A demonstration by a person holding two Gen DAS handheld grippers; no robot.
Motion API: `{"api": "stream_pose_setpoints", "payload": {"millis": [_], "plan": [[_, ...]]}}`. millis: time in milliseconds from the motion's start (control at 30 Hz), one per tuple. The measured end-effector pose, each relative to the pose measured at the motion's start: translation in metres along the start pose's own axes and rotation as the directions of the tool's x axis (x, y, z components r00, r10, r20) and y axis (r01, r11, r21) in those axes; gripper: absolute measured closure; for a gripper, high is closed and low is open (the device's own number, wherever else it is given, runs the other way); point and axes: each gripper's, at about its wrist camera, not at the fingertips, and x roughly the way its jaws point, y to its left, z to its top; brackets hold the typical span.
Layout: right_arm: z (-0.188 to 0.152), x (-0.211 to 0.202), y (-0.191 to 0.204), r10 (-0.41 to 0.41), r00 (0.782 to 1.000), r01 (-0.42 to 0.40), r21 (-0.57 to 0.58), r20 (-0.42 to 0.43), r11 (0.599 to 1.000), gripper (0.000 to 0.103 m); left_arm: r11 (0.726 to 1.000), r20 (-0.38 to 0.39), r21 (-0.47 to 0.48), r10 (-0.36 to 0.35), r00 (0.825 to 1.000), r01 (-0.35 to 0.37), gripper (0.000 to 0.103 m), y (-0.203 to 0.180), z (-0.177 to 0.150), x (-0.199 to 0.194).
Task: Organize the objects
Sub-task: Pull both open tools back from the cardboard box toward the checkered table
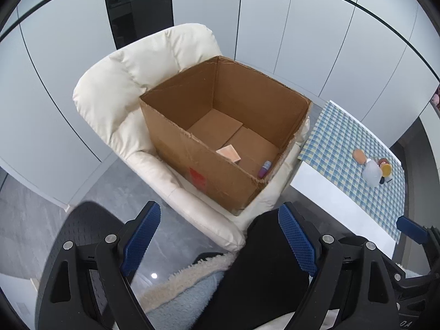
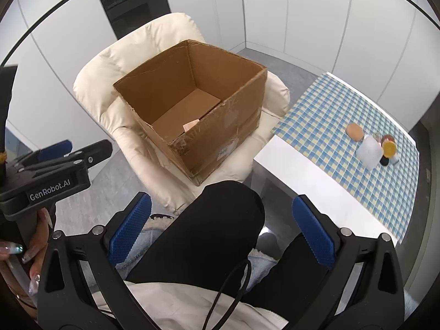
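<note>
While both jaws gape empty, the little pile (image 2: 374, 148) on the worktop (image 2: 316, 181) sits right of the box (image 2: 220, 126), probably nearer the right gripper (image 2: 222, 233).

The left gripper (image 1: 218, 236) has a black plastic frame with cut-out slots and two blue pads (image 1: 141, 240) of diamond-knurled, saw-edged rubber; round silver screws (image 1: 110, 238) sit at the finger pivots. The right gripper (image 2: 222, 231) is built the same: black arms, blue textured pads (image 2: 313, 233), silver screws (image 2: 344, 231). Seen from the right wrist view, the left gripper's black body carries the white marking "GenRobot.AI" (image 2: 50, 191). The left hand (image 2: 24, 244) beside it shows bare skin and long, glossy decorated nails (image 2: 12, 247). A thin black cable (image 2: 231, 291) loops across the near lap. The person wears black trousers (image 2: 217, 228), a white top (image 2: 176, 305) and pale blue fleece (image 1: 178, 297) with cream trim.
</note>
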Motion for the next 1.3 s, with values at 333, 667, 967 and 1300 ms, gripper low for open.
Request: {"api": "stream_pose_setpoints", "payload": {"millis": [333, 667, 967, 1300], "plan": [[-0.019, -0.014, -0.001, -0.004, 1.0, 0.004, 0.014, -0.006, 1.0, 0.0, 1.0, 0.001, 0.022, 0.007, 1.0, -0.007, 0.015, -0.006, -0.001, -0.002], [-0.019, -0.011, -0.014, -0.049, 0.999, 0.049, 0.039, -0.006, 0.998, 0.0, 0.997, 0.003, 0.07, -0.011, 1.0, 0.011, 0.015, -0.021, -0.003, 0.0], [-0.017, -0.013, -0.026, -0.051, 0.999, 0.051, 0.07, 0.004, 0.996, 0.0, 0.991, -0.012, 0.132, -0.038, 0.999, 0.039, 0.015, -0.041, -0.001, 0.005], [-0.025, -0.018, -0.051, -0.093, 0.996, 0.092, 0.143, -0.001, 0.985, 0.0, 0.974, -0.039, 0.208, -0.083, 0.996, 0.089, 0.015, -0.075, -0.004, 0.012]]}}
